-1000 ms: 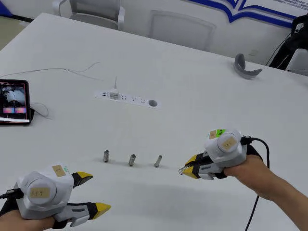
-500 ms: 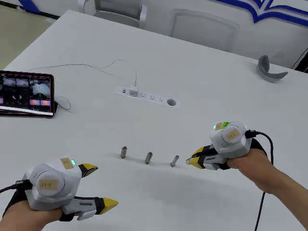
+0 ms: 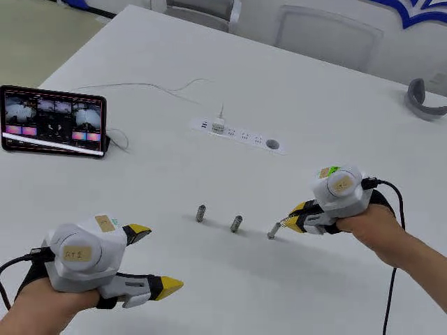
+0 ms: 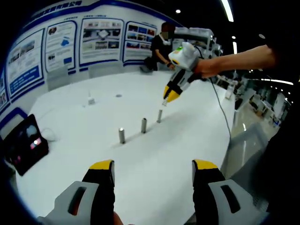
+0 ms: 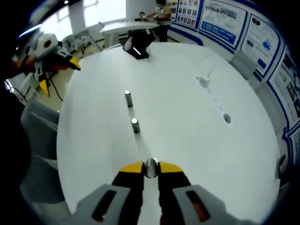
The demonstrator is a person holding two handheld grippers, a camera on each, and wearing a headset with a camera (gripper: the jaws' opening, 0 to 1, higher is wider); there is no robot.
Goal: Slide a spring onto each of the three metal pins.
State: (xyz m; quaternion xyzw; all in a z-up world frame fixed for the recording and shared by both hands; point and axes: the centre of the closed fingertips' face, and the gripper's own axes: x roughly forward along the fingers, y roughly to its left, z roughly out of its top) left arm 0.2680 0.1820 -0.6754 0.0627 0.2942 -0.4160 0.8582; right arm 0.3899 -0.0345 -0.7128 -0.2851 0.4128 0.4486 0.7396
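Note:
Three short metal pins stand in a row on the white table (image 3: 160, 174). The left pin (image 3: 201, 213) and the middle pin (image 3: 237, 223) each carry a spring. My right gripper (image 3: 294, 223) is shut on a small spring (image 5: 151, 167), its tips right at the top of the right pin (image 3: 273, 231). In the left gripper view the right gripper (image 4: 171, 94) hangs just above that pin (image 4: 160, 116). My left gripper (image 3: 155, 257) rests near the table's front left, open and with nothing between its jaws (image 4: 153, 166).
A tablet (image 3: 54, 120) lies at the left with a thin cable trailing from it. A white power strip (image 3: 237, 135) sits behind the pins. A grey curved band (image 3: 424, 100) lies at the far right. Chairs stand beyond the table.
The camera has swung. My right gripper has carried the spring leftwards until its tips meet the right pin. The left gripper has stayed open and near the same spot.

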